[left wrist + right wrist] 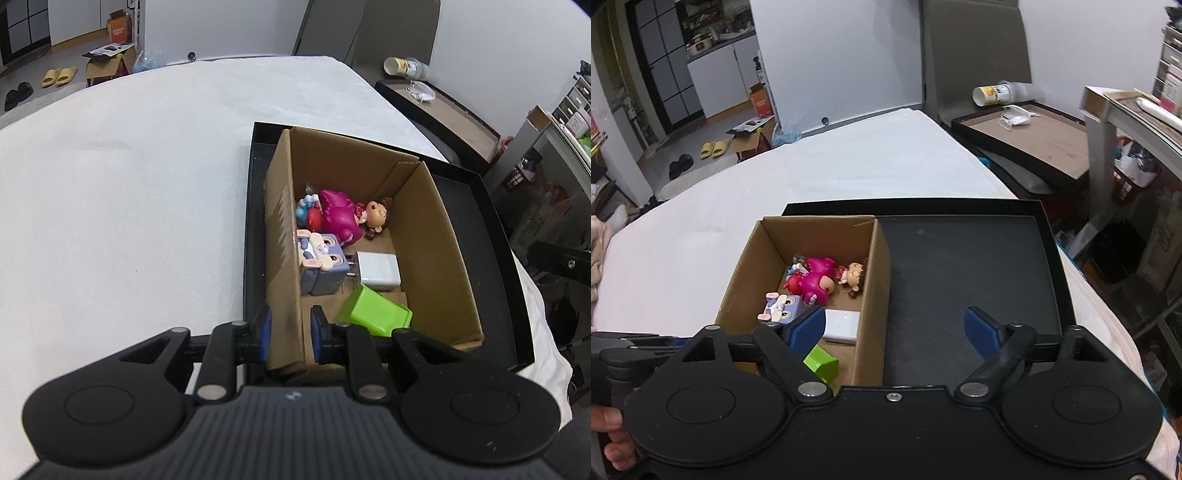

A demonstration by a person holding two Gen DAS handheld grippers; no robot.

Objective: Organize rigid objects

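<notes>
Cardboard box (pixel 284 236) wall is pinched by the left hand-held gripper (pixel 290 332); thin, light, bendable. Right hand-held gripper (pixel 895 328) is held wide, empty.

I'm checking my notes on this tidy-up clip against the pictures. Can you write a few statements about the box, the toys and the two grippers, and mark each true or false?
1. The left gripper is clamped on the cardboard box wall. True.
2. The right gripper holds the green block. False: its jaws stand wide open with nothing between them; the block lies in the box.
3. The white charger lies inside the box. True.
4. The box sits directly on the white cloth. False: it sits in a black tray.
5. The tray beside the box is full of toys. False: that part is bare; the magenta toy and the others are in the box.
</notes>
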